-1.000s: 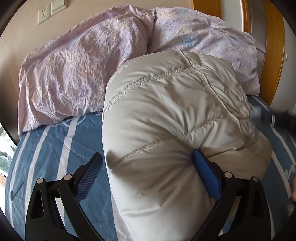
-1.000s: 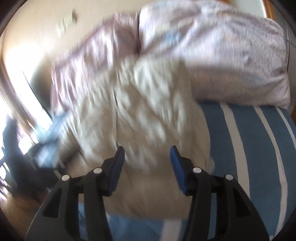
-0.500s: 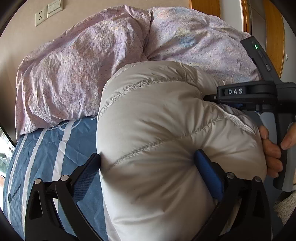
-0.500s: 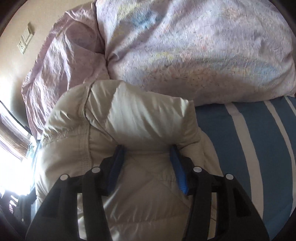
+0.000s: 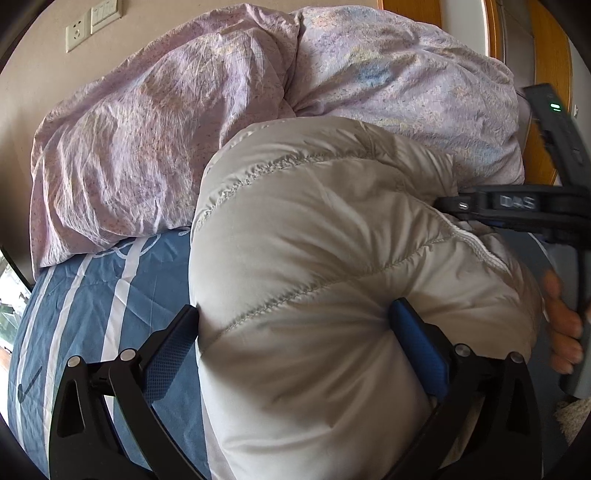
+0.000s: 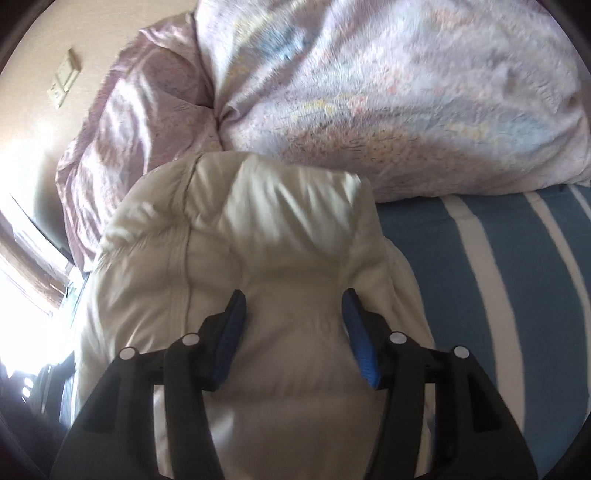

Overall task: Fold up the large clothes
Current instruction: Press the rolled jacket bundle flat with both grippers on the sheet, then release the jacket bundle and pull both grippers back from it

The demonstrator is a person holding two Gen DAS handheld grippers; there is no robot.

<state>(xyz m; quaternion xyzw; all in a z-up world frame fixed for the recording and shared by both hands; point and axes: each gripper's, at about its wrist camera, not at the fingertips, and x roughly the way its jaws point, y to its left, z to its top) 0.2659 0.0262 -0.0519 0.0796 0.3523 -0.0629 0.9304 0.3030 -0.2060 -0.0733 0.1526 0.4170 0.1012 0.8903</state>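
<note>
An off-white quilted down jacket (image 5: 314,258) lies bunched in a thick roll on the blue striped bed sheet (image 5: 103,295). My left gripper (image 5: 295,343) stands wide, with both blue pads pressed into the sides of the roll's near end. In the right wrist view, my right gripper (image 6: 295,328) has a puffed fold of the jacket (image 6: 258,221) pinched between its pads, and its jaws are opening. From the left wrist view, the right gripper's black body (image 5: 517,206) reaches into the jacket's right side, a hand (image 5: 561,332) on its handle.
A rumpled lilac duvet (image 5: 166,129) is heaped behind the jacket against the beige wall, where a socket and switch (image 5: 92,22) sit. A wooden frame (image 5: 546,55) rises at the far right. Bare striped sheet (image 6: 498,295) spreads to the jacket's right.
The right gripper came in from the right, sank onto the jacket and now has a fold between its pads. The jacket's roll swelled against the left gripper's left pad. The left gripper barely moved.
</note>
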